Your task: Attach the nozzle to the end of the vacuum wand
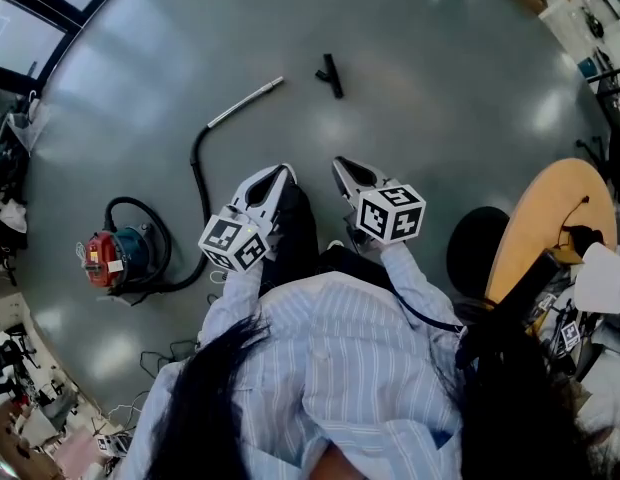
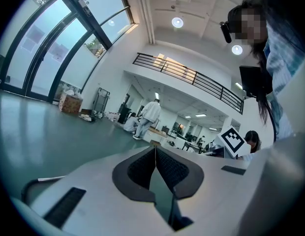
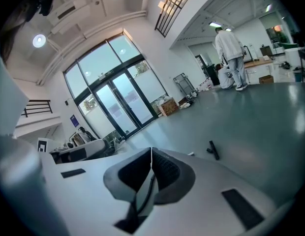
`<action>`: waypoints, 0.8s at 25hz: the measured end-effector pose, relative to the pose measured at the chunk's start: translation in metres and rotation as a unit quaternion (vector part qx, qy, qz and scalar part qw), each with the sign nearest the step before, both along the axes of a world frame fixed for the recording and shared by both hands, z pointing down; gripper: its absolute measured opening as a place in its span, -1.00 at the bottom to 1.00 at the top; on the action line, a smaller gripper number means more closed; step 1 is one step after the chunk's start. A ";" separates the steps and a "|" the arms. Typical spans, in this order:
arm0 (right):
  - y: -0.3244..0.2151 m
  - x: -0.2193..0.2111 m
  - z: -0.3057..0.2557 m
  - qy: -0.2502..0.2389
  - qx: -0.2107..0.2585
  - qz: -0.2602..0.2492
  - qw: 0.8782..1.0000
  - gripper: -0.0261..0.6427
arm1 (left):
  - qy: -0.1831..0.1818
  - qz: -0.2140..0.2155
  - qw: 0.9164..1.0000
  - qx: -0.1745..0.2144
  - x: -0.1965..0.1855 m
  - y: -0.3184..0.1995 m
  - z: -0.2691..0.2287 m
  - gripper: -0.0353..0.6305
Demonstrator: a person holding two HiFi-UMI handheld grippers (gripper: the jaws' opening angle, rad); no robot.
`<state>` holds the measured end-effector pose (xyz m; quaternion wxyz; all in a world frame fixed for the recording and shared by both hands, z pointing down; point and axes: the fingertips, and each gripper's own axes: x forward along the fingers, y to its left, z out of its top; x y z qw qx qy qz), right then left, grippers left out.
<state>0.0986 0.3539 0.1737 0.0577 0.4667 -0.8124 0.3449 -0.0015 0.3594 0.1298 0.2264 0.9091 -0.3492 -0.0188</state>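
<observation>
A black T-shaped nozzle [image 1: 330, 74] lies on the grey floor ahead; the right gripper view shows the nozzle [image 3: 213, 150] small, beyond the jaws. A silver vacuum wand [image 1: 246, 102] lies to its left, joined by a black hose [image 1: 200, 173] to a red and teal vacuum cleaner [image 1: 112, 258]. The wand tip [image 2: 50, 179] peeks past the left jaw. My left gripper [image 1: 287, 171] and right gripper [image 1: 337, 163] are held side by side above the floor, short of both parts. Both are shut with nothing between the pads.
A round wooden table [image 1: 550, 218] with cables and papers stands at the right, a black stool [image 1: 475, 250] beside it. Clutter lines the left wall [image 1: 15, 218]. People in white stand far off [image 3: 230, 58] by benches.
</observation>
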 end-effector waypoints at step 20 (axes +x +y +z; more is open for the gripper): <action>-0.218 -0.043 0.014 0.033 -0.061 0.108 0.992 -0.89 | 0.007 0.029 0.999 -0.023 -0.106 -0.262 0.016 -0.87</action>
